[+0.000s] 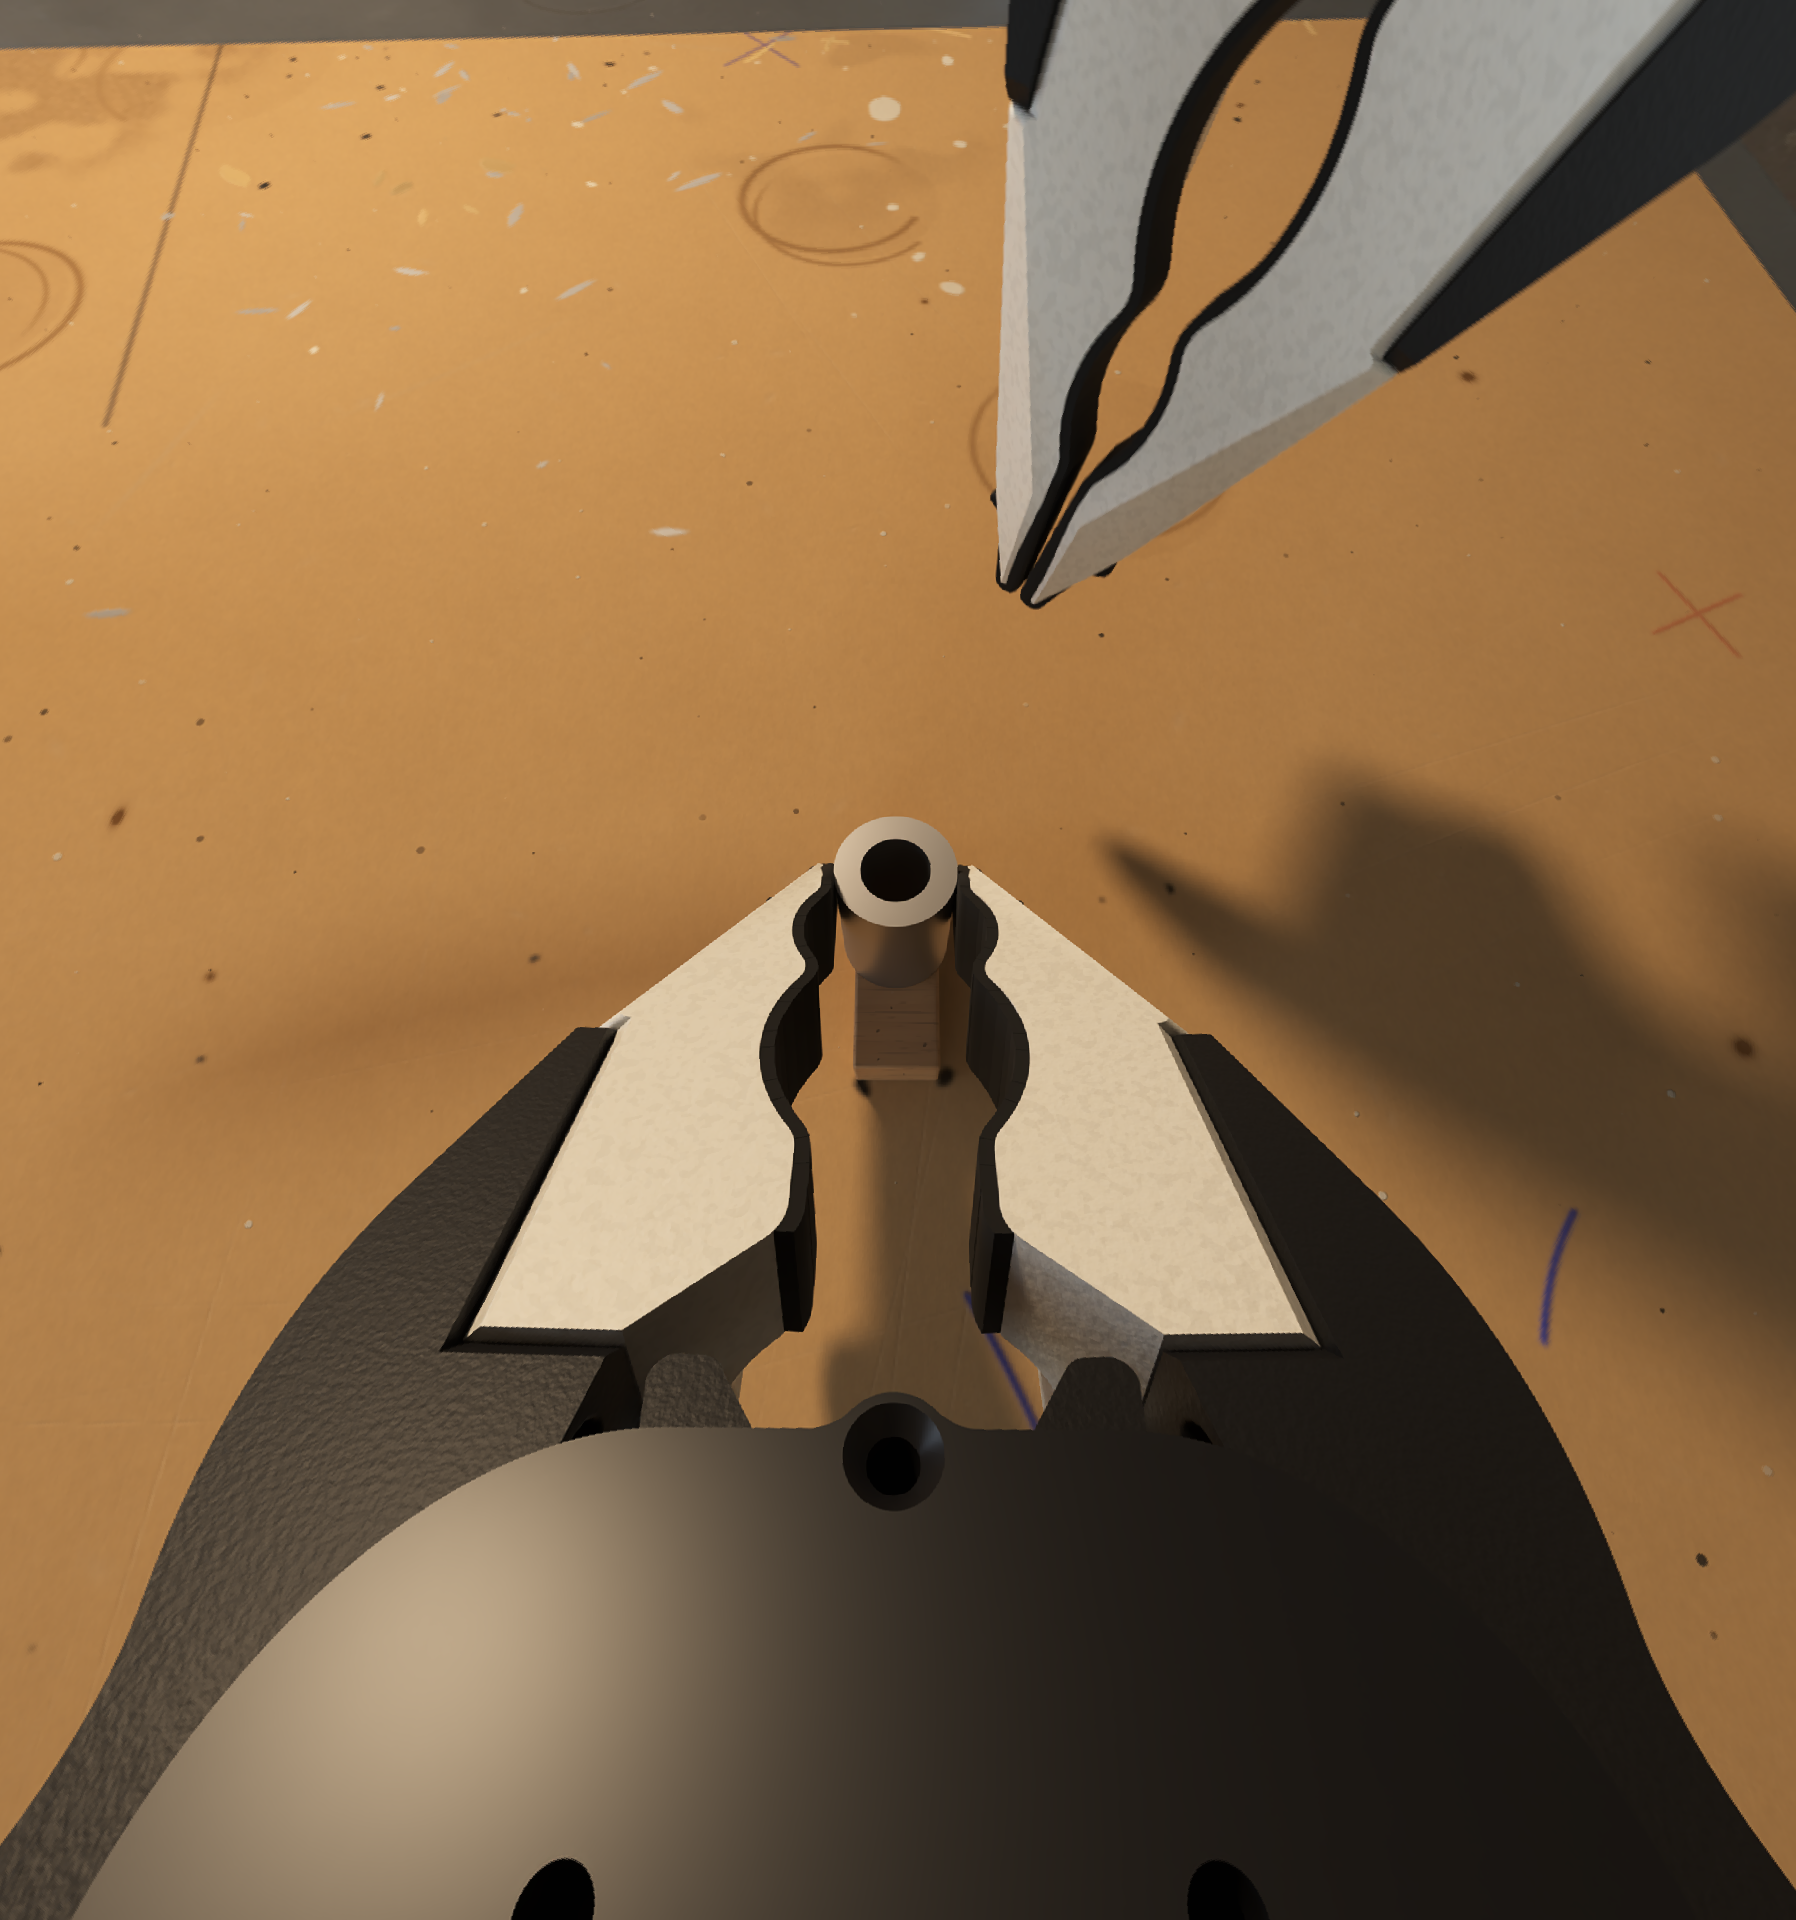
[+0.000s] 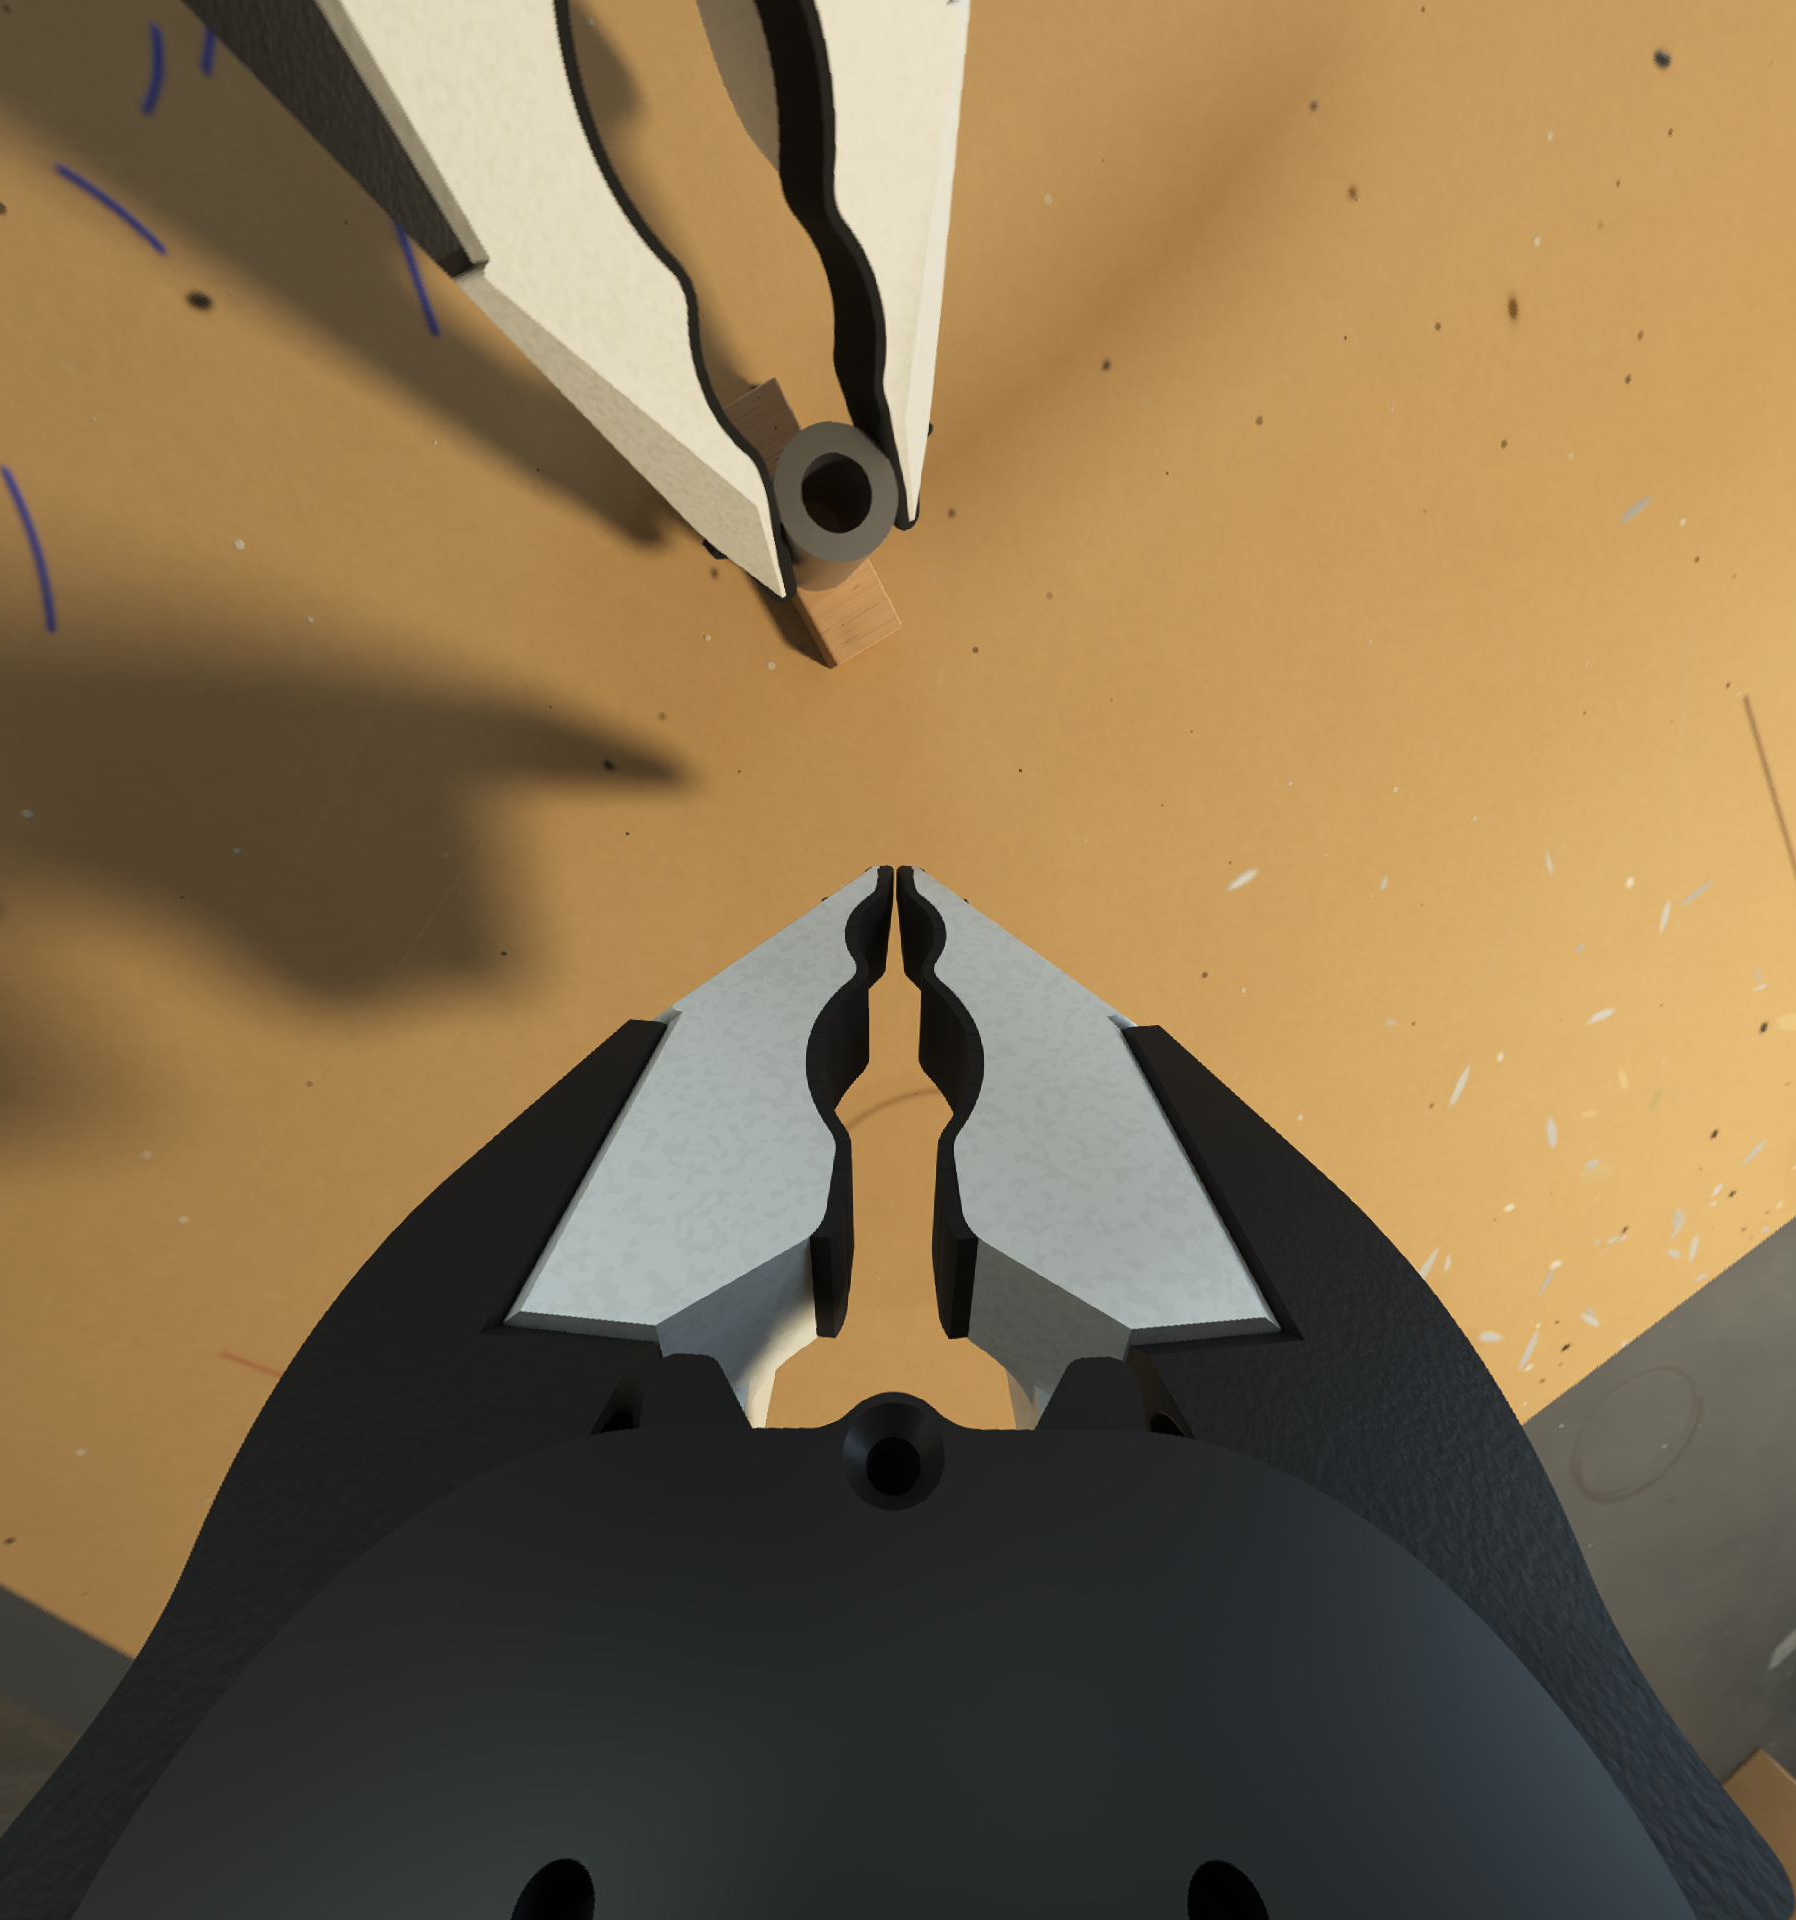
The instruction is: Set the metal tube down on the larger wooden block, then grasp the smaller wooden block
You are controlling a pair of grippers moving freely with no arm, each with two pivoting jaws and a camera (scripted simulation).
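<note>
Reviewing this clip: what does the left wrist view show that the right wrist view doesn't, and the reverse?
Only the left wrist view shows ring stains and a red cross mark on the brown table.

Only the right wrist view shows the wooden block jutting out beyond the tube, and the grey floor past the table's edge.

Both show the left gripper shut on the upright metal tube, a wooden block beneath it, and the right gripper shut and empty.
</note>
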